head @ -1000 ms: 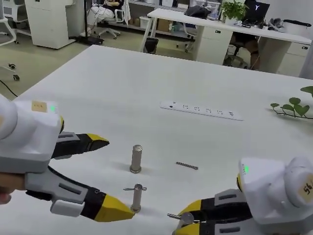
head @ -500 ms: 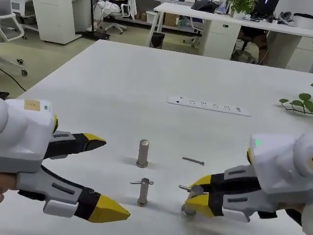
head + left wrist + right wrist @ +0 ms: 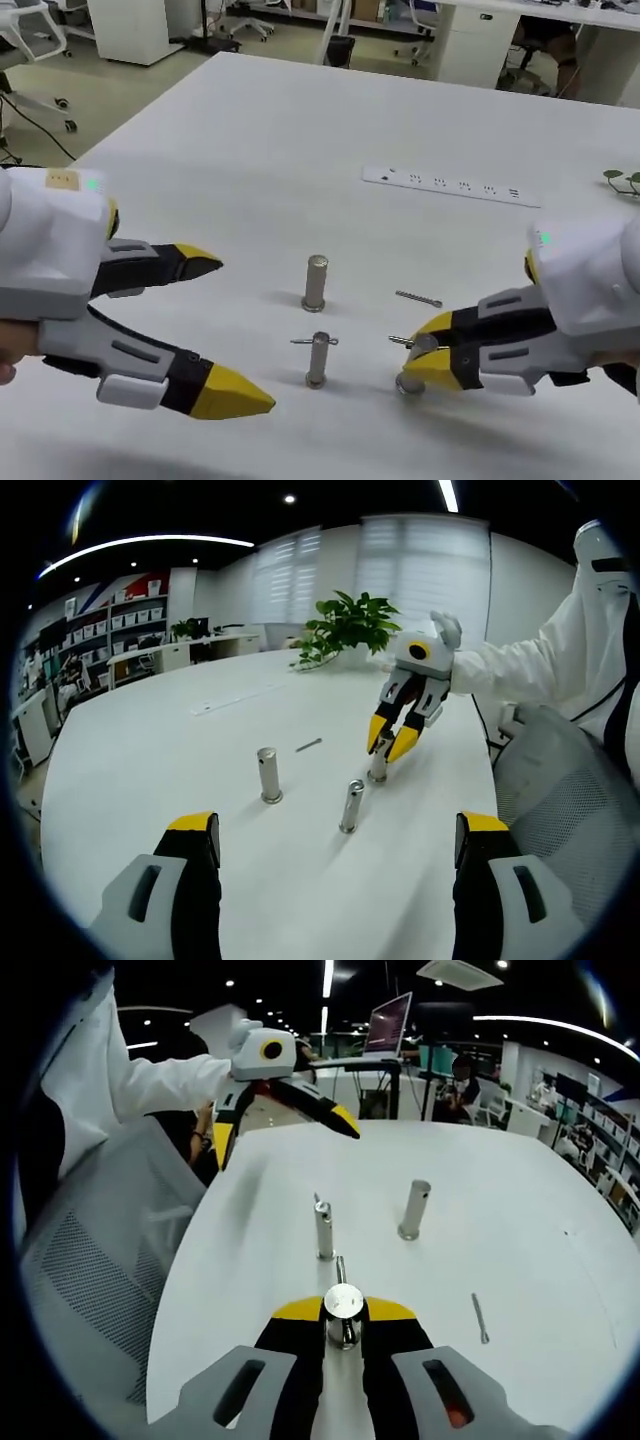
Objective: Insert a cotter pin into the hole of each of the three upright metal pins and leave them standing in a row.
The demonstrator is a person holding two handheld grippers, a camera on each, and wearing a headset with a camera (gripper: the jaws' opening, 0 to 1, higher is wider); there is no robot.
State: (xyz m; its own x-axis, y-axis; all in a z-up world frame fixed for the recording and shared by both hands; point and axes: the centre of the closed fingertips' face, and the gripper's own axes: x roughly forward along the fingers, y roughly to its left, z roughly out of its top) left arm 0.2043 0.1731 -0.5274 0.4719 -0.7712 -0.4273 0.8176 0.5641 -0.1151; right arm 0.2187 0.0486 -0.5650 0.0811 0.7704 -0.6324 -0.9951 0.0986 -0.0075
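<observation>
Three upright metal pins stand on the white table (image 3: 250,150). The far pin (image 3: 316,283) (image 3: 267,775) (image 3: 413,1210) has nothing through it. The middle pin (image 3: 318,358) (image 3: 350,806) (image 3: 323,1230) carries a cotter pin across its top. My right gripper (image 3: 425,358) (image 3: 343,1320) is shut on the third pin (image 3: 410,370) (image 3: 378,765), whose foot looks to be touching the table; a cotter pin (image 3: 399,342) sticks out of it. A loose cotter pin (image 3: 418,298) (image 3: 480,1318) lies behind. My left gripper (image 3: 225,333) (image 3: 337,825) is open, left of the middle pin, holding nothing.
A white power strip (image 3: 450,187) lies farther back on the table. A potted plant (image 3: 345,630) stands at the table's right end. Desks and office chairs fill the room beyond the far edge.
The right gripper has carried its pin away from me, from nearer the front edge to beside the middle pin. The left gripper has stayed open in place. The camera has shifted.
</observation>
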